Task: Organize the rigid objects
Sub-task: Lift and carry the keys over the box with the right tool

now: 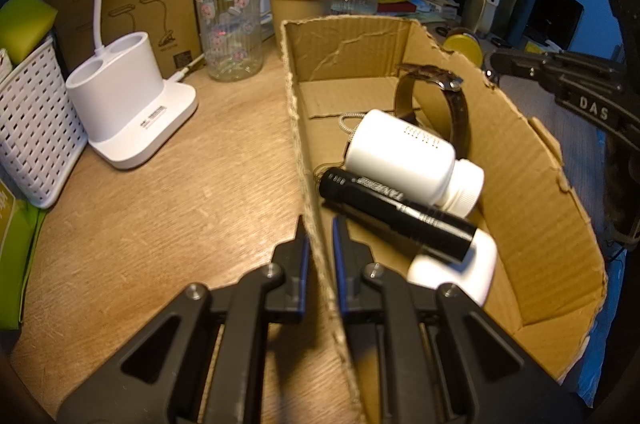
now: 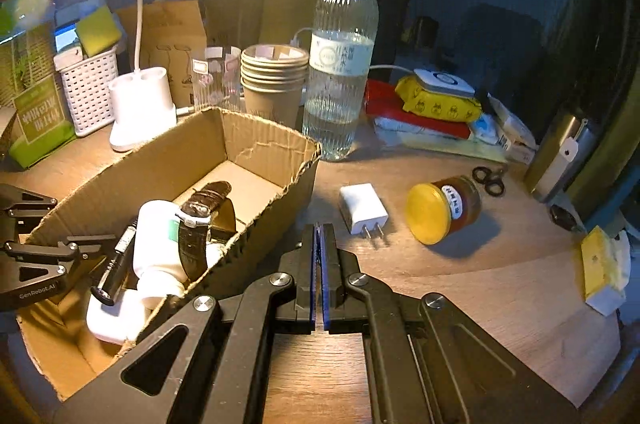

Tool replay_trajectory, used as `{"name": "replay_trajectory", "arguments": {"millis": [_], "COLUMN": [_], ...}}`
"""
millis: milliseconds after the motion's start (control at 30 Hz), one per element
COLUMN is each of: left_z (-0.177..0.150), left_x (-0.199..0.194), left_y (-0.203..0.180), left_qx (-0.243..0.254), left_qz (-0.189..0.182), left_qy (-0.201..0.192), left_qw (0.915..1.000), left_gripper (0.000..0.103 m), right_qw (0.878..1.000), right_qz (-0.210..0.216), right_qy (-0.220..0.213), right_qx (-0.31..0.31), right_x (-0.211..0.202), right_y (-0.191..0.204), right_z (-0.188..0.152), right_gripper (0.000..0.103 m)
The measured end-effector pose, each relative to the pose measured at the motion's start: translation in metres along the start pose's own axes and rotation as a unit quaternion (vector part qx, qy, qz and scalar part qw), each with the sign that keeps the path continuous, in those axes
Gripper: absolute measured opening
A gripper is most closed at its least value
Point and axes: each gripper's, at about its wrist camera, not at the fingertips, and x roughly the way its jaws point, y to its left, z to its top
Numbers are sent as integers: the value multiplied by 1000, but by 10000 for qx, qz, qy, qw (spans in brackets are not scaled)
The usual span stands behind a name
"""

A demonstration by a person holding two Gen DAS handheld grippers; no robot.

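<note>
Cardboard box (image 2: 256, 220), lower left, holds four things we count: one watch (image 2: 200, 220), one white bottle (image 1: 404, 160), one flashlight (image 1: 396, 212), one white charger (image 1: 456, 272). Our left hand-held gripper (image 1: 320, 224) pinches its wall; our right hand-held gripper (image 2: 320, 230) is closed, empty.

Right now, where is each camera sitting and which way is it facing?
Left wrist: on the left tool, facing along the cardboard box wall it straddles; own fingers and the right tool show.
Right wrist: on the right tool, beside the box, facing the charger plug and honey jar; shut fingers and the left tool show.
Shared: box, watch, water bottle.
</note>
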Motion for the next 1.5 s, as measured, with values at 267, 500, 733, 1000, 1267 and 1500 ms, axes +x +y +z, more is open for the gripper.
{"name": "replay_trajectory", "arguments": {"millis": [267,500,733,1000,1267,1500], "left_z": [0,0,0,0,0,0], "left_x": [0,0,0,0,0,0], "left_y": [0,0,0,0,0,0], "left_qx": [0,0,-1,-1,-1,0], "left_qz": [1,1,0,0,0,0], "left_qy": [0,-1,-1,0,-1,-1], "left_qw": [10000,10000,10000,10000,10000,10000], "left_gripper": [12,12,12,12,12,12], "right_qw": [9995,9978,9962,9940,9922,9923], "right_qz": [-133,-189,-221,-126,47,315], "right_qy": [-260,-594,-727,-830,-806,-703], "right_qx": [-83,-225,-434,-697,-953,-971], "right_x": [-21,-45,-56,-60,-49,-31], "right_y": [6,20,36,57,76,83], "right_z": [12,25,34,45,56,64], "right_gripper": [2,2,2,2,2,2]}}
